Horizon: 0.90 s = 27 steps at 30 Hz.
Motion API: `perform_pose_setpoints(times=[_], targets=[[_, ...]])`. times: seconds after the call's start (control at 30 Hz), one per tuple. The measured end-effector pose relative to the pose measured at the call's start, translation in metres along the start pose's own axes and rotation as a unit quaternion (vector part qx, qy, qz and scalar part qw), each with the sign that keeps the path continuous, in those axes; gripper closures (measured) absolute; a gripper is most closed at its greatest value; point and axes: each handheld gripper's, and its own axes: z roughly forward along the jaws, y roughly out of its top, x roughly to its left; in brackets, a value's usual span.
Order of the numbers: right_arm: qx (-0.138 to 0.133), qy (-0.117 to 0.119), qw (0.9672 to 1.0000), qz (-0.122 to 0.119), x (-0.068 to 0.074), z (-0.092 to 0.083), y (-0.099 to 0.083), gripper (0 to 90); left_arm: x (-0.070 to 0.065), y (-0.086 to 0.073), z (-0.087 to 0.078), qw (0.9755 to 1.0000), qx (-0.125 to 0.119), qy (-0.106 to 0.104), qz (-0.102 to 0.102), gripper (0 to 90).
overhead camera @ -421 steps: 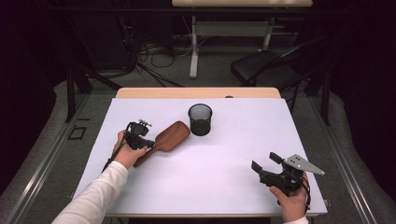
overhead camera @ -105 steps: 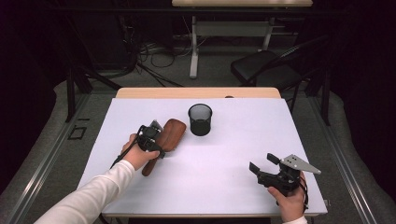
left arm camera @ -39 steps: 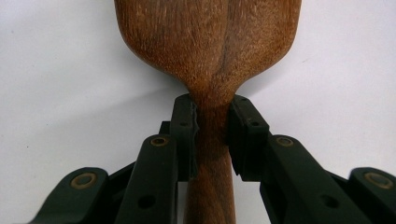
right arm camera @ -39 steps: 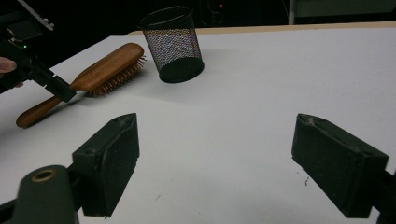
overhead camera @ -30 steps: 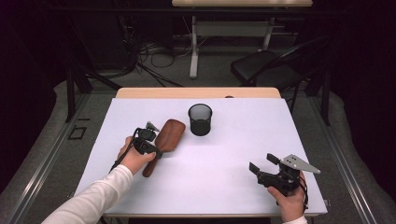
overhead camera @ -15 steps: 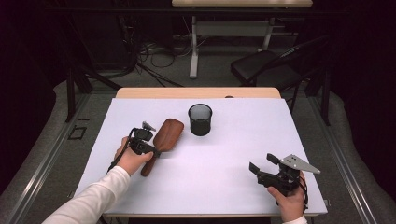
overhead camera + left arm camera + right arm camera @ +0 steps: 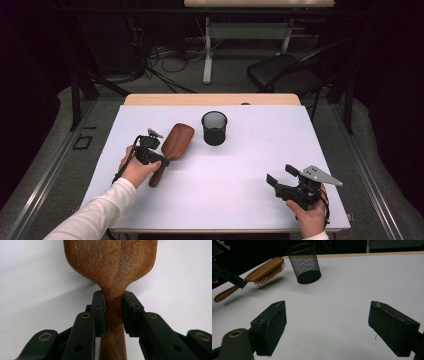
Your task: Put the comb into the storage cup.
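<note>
Left gripper (image 7: 159, 161) clamps wooden hairbrush (image 7: 172, 149) at neck, lifted off table (image 7: 240, 200), bristles down. Long axis diagonal: head points toward mesh cup (image 7: 214, 128), handle end toward person. Right gripper (image 7: 280, 178) jaws wide, nothing between, near right edge.

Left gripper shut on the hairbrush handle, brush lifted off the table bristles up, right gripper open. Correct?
Bristles are wrong. The right gripper view shows the hairbrush with bristles pointing down toward the table. The rest holds: the left gripper is shut on its handle, the brush is lifted, and the right gripper is open.
</note>
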Motion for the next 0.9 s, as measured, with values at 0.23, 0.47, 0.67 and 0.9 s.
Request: perform_pose_setpoints(times=[0.23,0.47,0.67,0.9], targets=[[-0.002,-0.001,1.0000,0.001,0.000,0.000,0.000,14.7,0.000,0.000,-0.009,0.9997,-0.025,-0.001,0.008,73.1],[0.001,-0.001,1.0000,-0.001,0.000,0.000,0.000,14.7,-0.002,0.001,-0.027,0.9980,-0.058,-0.002,0.025,73.1],[-0.002,-0.001,1.0000,-0.002,0.000,0.001,0.000,14.7,-0.005,0.002,-0.039,0.9966,-0.074,0.000,0.036,73.1],[-0.001,0.000,1.0000,-0.002,0.000,0.002,-0.001,14.6,-0.008,0.003,-0.050,0.9953,-0.085,-0.002,0.046,73.1]])
